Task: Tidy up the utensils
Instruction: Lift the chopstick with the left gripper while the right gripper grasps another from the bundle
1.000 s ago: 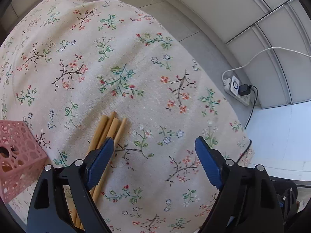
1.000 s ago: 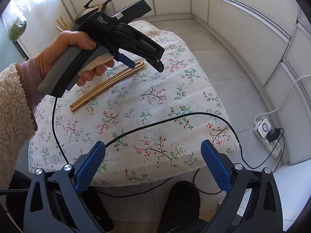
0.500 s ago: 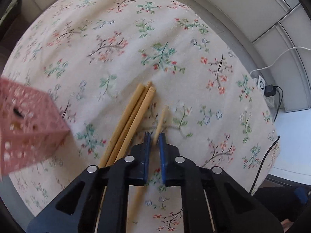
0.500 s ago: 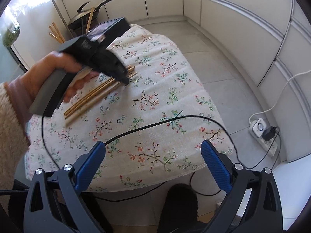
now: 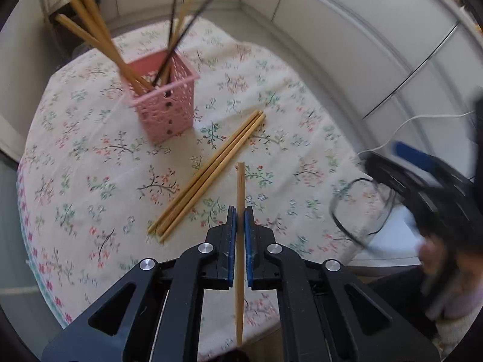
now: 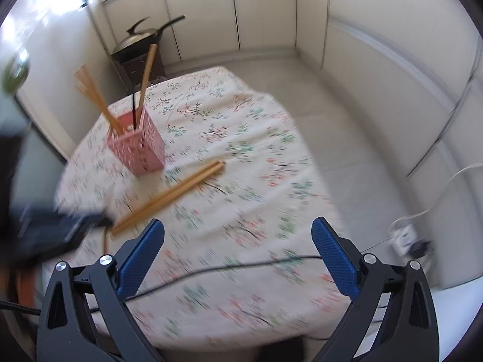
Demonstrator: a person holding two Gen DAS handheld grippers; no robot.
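Note:
My left gripper (image 5: 240, 211) is shut on one wooden chopstick (image 5: 240, 187), lifted off the floral tablecloth (image 5: 90, 157); the stick runs forward past the pads and back under the gripper. Three more wooden chopsticks (image 5: 211, 172) lie side by side on the cloth ahead and to the left. Beyond them stands a pink perforated holder (image 5: 164, 102) with several wooden and dark chopsticks leaning in it. My right gripper (image 6: 238, 247) hangs open and empty over the table's near part; the chopsticks on the cloth (image 6: 178, 193) and the holder (image 6: 137, 147) sit ahead of it to the left.
A black cable (image 6: 229, 267) crosses the cloth near the right gripper. A pan (image 6: 142, 37) rests on a dark stand behind the table. A white power strip (image 6: 404, 238) lies on the floor at the right. The round table's edge drops off close in front.
My left gripper closed on one chopstick from the group and lifted it away from the cloth, swinging so the pink holder came into view. The right gripper drifted a little, still open.

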